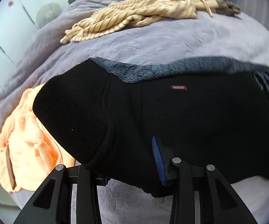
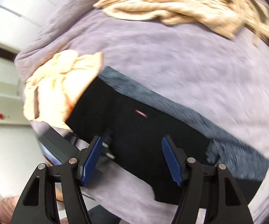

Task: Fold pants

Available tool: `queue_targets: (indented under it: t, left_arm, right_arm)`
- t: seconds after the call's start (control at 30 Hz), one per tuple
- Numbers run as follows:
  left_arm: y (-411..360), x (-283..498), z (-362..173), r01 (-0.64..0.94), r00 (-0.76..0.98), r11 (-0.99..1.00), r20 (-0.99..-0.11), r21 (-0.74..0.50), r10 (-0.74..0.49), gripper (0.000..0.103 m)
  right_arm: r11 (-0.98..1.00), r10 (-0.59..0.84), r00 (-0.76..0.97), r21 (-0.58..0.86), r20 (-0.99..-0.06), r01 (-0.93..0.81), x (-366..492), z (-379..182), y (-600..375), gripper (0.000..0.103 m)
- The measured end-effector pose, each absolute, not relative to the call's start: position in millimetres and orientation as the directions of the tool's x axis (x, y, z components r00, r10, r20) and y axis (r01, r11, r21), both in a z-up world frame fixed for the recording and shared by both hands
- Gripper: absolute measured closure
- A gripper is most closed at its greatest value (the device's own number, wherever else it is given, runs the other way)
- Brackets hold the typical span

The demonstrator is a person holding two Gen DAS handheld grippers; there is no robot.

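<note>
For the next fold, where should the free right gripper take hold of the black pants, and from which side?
Probably the near edge of the black pants, which lie flat on the lavender blanket. That edge sits just ahead of the open right gripper, so come from above on the near side and pinch the layers together. The left gripper already holds the same edge nearer the cuff.

Left hand-held gripper (image 1: 132, 160): black pants (image 1: 190, 121) cover one of my pads (other pad visible).
Pants label (image 2: 141, 113): smeared, unreadable to me.
Striped garment (image 2: 181, 5): blurred, cut off at top.
</note>
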State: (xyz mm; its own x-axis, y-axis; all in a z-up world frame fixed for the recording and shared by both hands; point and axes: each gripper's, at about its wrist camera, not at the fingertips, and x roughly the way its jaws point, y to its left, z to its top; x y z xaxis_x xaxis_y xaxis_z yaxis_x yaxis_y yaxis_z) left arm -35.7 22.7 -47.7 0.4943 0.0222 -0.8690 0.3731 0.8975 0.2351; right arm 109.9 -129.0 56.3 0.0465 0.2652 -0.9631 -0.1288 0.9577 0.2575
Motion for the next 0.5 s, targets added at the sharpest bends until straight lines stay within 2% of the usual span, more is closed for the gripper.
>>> queue_targets:
  t: [0.2, 0.43, 0.47, 0.5]
  left_arm:
    - [23, -37, -45, 0.371, 0.499, 0.897, -0.866, 0.239, 0.024, 0.064]
    - [16, -42, -42, 0.377, 0.519, 0.883, -0.854, 0.278, 0.047, 0.064]
    - [15, -41, -41, 0.382, 0.512, 0.882, -0.858, 0.274, 0.045, 0.064]
    - [14, -41, -38, 0.384, 0.513, 0.881, -0.857, 0.278, 0.047, 0.064]
  right_arm:
    - [0.917, 0.23, -0.179, 0.275, -0.957, -0.29, 162, 12, -24, 0.028]
    - [0.916, 0.154, -0.384, 0.277, -0.911, -0.29, 178, -67, 20, 0.028]
    - [0.92, 0.13, -0.402, 0.262, -0.906, -0.292, 176, -74, 17, 0.037]
    - [0.922, 0.118, -0.404, 0.251, -0.907, -0.295, 174, -79, 14, 0.072]
